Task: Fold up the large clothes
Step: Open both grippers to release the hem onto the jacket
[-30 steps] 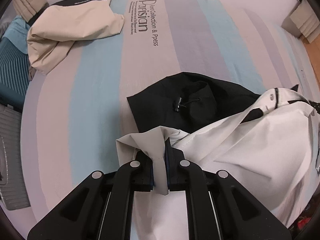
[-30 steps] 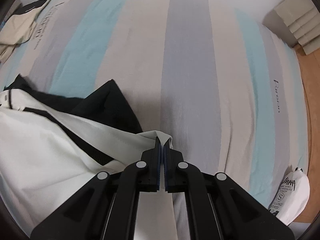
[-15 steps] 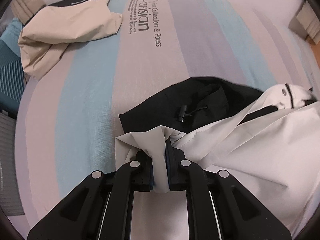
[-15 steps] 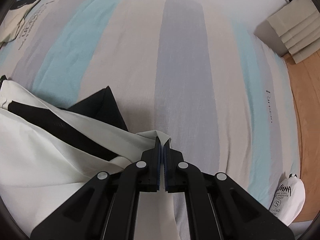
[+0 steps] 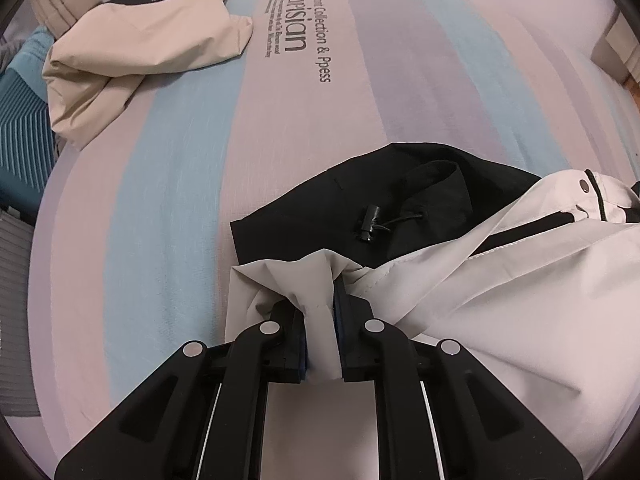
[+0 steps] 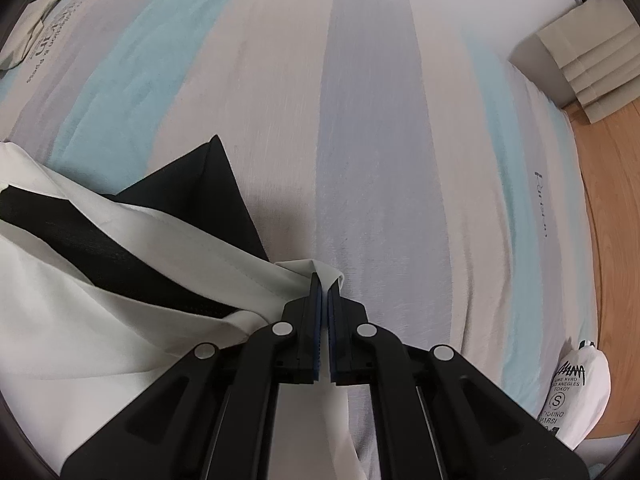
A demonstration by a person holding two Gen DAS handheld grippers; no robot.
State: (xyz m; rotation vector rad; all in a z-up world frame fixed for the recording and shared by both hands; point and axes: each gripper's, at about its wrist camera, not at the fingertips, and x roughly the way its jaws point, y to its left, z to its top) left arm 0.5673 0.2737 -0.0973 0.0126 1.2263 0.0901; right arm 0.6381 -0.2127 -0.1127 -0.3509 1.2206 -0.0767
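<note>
A beige jacket (image 5: 136, 40) lies crumpled near the far left corner of the striped bed (image 5: 168, 168), and a white bag (image 6: 576, 392) sits off its right edge. The white-and-black jacket (image 5: 500, 300) lies mid-bed toward the near edge. The left gripper (image 5: 320, 304), its jaws just easing apart, pinches a bunched fold of it; the right gripper (image 6: 324, 296) is pressed together on its hem.

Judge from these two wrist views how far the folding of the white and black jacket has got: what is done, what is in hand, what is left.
Done: little; the white and black jacket lies bunched on the striped bed, black hood spread beyond it.
In hand: left gripper and right gripper each pinch a white edge.
Left: laying it flat and every fold; the beige jacket lies crumpled.
</note>
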